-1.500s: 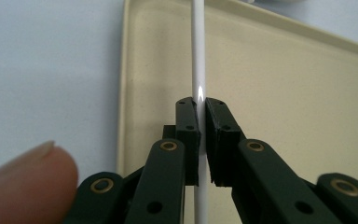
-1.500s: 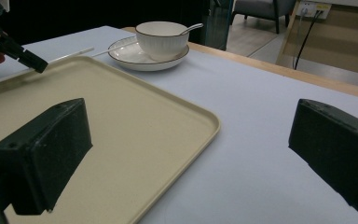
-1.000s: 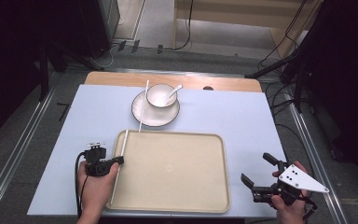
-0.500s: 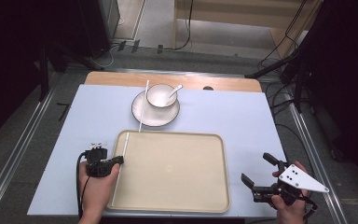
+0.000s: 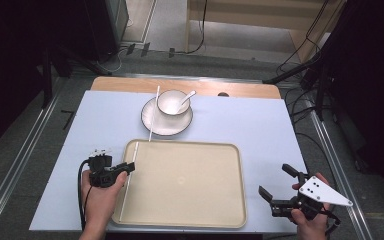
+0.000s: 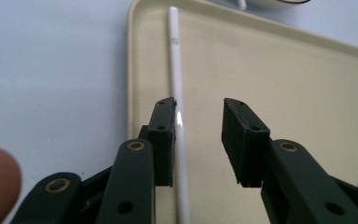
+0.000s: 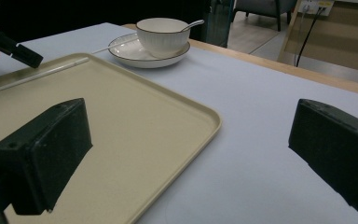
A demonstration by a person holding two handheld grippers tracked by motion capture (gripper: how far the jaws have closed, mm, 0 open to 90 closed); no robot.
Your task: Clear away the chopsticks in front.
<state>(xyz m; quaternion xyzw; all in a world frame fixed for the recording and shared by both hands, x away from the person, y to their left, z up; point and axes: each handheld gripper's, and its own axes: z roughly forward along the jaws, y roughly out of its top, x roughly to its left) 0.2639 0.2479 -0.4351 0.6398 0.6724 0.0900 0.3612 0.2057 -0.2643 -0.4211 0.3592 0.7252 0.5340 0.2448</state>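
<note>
Two grippers | left gripper (image 6: 198,140) jaws just opening, part-open, thin white glossy chopstick (image 6: 177,107) between, lying in smooth beige rounded-rectangle tray (image 5: 190,220) | right gripper (image 5: 276,186) wide open, empty

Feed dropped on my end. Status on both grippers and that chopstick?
Left gripper jaws just opened, white chopstick between them, lying in the tray. Right gripper open, empty. Nothing in the way.
</note>
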